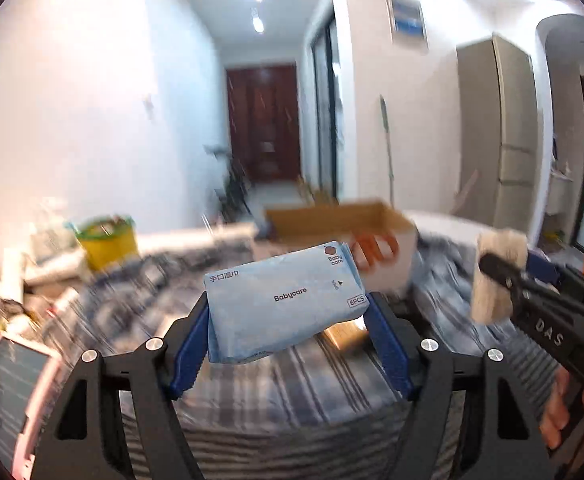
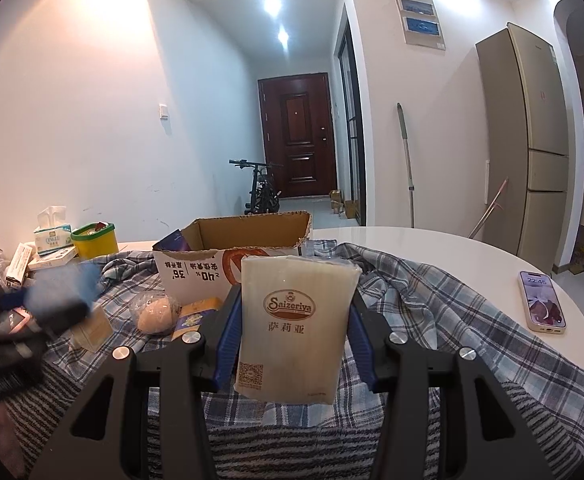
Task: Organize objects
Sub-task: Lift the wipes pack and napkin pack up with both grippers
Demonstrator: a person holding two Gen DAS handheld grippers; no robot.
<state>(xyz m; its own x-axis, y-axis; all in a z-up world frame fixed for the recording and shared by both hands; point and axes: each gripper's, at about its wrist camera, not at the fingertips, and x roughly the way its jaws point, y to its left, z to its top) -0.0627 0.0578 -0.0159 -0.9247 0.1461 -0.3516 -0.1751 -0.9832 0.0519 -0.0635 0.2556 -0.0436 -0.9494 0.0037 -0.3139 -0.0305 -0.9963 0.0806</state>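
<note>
Left claw (image 1: 288,316) gripping blue wipes pack (image 1: 284,300), holding it in air just before cardboard box (image 2: 248,232). Right claw (image 2: 292,320) gripping Saizeriya packet (image 2: 294,328), also raised before box. Box sitting on plaid cloth (image 2: 432,304) covering worktop (image 2: 452,244). Phone (image 2: 542,302) lying right of box.

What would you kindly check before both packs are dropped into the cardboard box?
1. Left tongs grip the Babycare wipes pack: ok, pinched between both blue pads.
2. Right tongs grip the Saizeriya pack: ok, held upright.
3. Cardboard box open on top: ok.
4. Room inside the box: cannot tell, interior mostly hidden.
5. Both tongs apart from each other: ok, though the left view is motion-blurred.
6. Phone away from the path: ok, lies far right on the table.
</note>
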